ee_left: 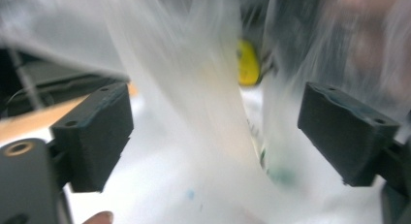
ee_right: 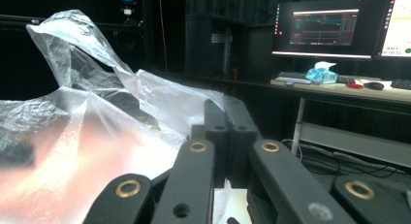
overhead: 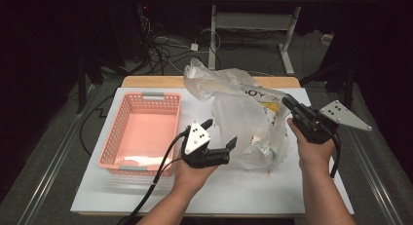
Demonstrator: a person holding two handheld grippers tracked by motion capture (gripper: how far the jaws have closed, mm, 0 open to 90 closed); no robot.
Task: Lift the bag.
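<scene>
Plastic bag (ee_left: 194, 88) smears into white streaks in the left gripper view, heavy blur, and whatever the yellow blob (ee_left: 247, 63) behind it is, can't tell. From above, the bag's contents (overhead: 265, 118) are veiled by crinkled film, print unreadable. Right gripper view: the bag runs off the left edge.
</scene>
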